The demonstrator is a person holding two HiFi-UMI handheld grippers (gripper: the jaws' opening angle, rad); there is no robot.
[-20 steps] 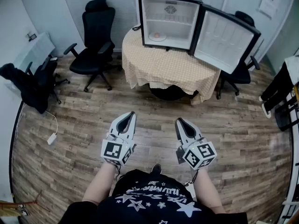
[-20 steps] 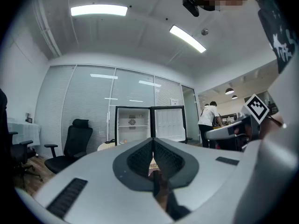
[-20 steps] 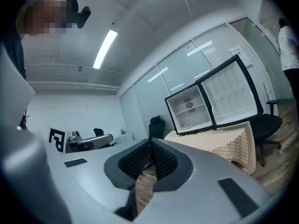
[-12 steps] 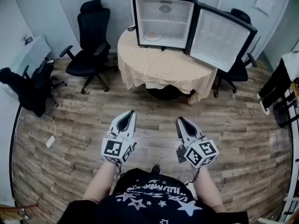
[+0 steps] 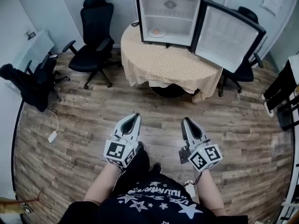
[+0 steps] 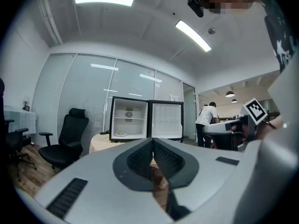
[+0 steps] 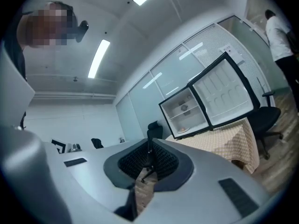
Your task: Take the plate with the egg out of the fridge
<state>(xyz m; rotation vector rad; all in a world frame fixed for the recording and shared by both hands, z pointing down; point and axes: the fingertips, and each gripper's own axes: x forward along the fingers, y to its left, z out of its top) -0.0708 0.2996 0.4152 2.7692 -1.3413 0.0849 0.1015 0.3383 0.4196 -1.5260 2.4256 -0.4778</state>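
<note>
As you stepped off, a dark trouser leg (image 5: 138, 162) came forward beside your left gripper (image 5: 134, 118), yet the fridge (image 5: 169, 14) stayed far off at upper centre, so the approach had barely begun. That gripper and the right gripper (image 5: 187, 122) were both closed and empty. The plate (image 5: 156, 34) lay flat on the fridge floor, round, with no long axis; the egg (image 5: 157, 31) on it was too small to read.

Worn/held kit | left gripper (image 5: 135, 117): pale grey moulded shell, dark ribbed pads, black slotted insets | right gripper (image 5: 186, 121): same make | left marker cube (image 5: 117, 152), right marker cube (image 5: 206, 157): white faces, black square codes, at each gripper's 6 o'clock end | shirt (image 5: 154, 199): black, white stars and lettering
</note>
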